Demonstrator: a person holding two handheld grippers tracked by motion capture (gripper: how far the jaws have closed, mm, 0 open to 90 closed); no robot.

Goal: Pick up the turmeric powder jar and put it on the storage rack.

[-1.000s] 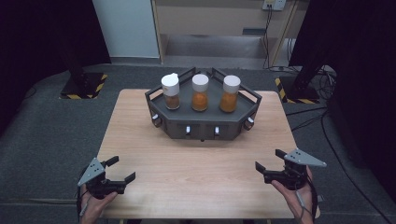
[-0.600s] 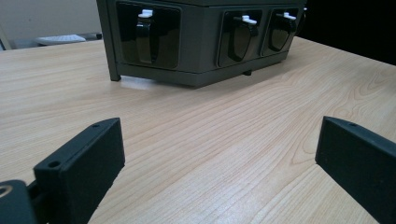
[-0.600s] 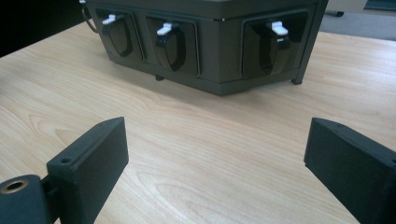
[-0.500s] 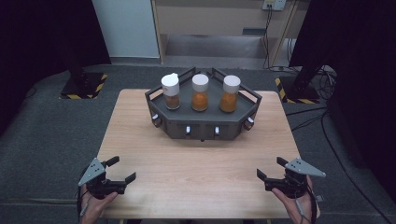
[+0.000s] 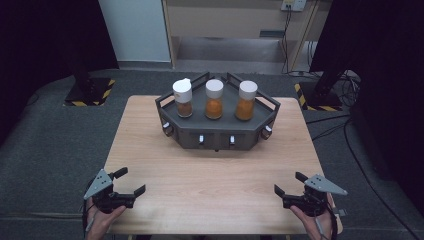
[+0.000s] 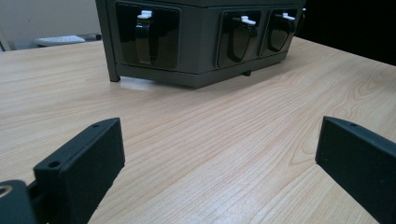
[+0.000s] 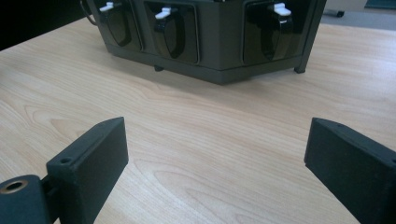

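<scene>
The dark rack (image 5: 217, 134) sits well ahead of both my claws, at the far middle of the tabletop (image 5: 210, 180), with three orange-filled, white-capped jars standing in its top: the left jar (image 5: 182, 98), the middle jar (image 5: 214, 99) and the right jar (image 5: 246, 100). Small white-tipped levers (image 7: 164, 11) line its front faces. My left claw (image 5: 131, 182) rests low over the near left corner, jaws spread wide with only bare wood between them. My right claw (image 5: 289, 184) hangs over the near right corner, likewise spread and gripping nothing, pointed toward the rack.
</scene>
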